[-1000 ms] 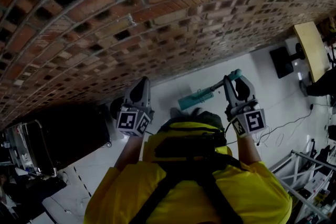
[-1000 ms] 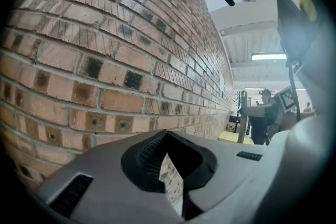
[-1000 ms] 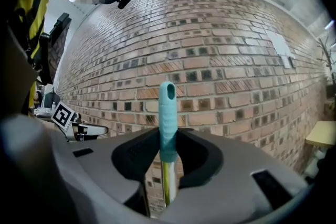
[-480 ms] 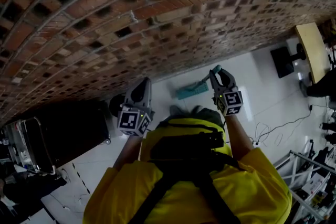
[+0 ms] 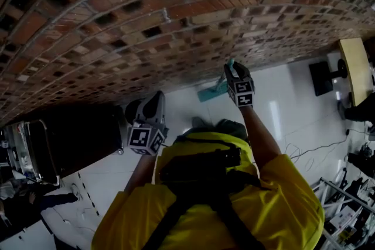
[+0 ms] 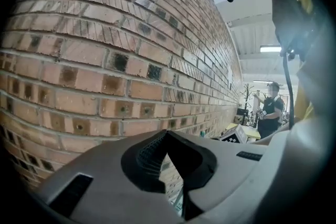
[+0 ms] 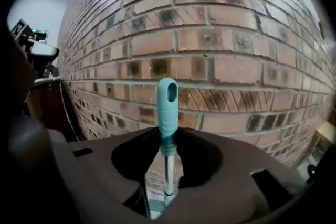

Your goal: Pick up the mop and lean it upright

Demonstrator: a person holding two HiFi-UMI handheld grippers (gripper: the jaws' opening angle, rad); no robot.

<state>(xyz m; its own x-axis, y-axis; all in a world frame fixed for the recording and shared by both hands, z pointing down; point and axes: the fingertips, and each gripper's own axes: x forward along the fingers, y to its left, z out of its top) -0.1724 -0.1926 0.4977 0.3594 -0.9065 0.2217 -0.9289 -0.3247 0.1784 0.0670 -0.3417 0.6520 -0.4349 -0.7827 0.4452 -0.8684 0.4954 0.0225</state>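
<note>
1. Brick wall [image 5: 117, 38] fills the far side of every view; it stands close behind the mop, with nothing between the two.
2. White floor [image 5: 281, 102] runs along the wall's foot; the mop's teal head rests on it there, just left of the right gripper.
3. Black case [image 5: 76, 149] at the near left and a table [image 5: 356, 67] at the far right both stand well apart from the mop; neither is in the way.
4. Mop [image 5: 212, 91] stands close to upright, its long axis running from the head on the floor up to the teal grip [image 7: 168, 107]; the grip's tip rises above the jaws, towards the wall; leaning it probably needs only a short tip farther that way.
5. Right gripper [image 5: 234, 70] is the nearer one; its jaws pinch the metal shaft just below the teal grip.
6. Left gripper [image 5: 149, 108] hangs well left of the mop, facing the bricks; its jaws stand slightly apart with nothing between them.
</note>
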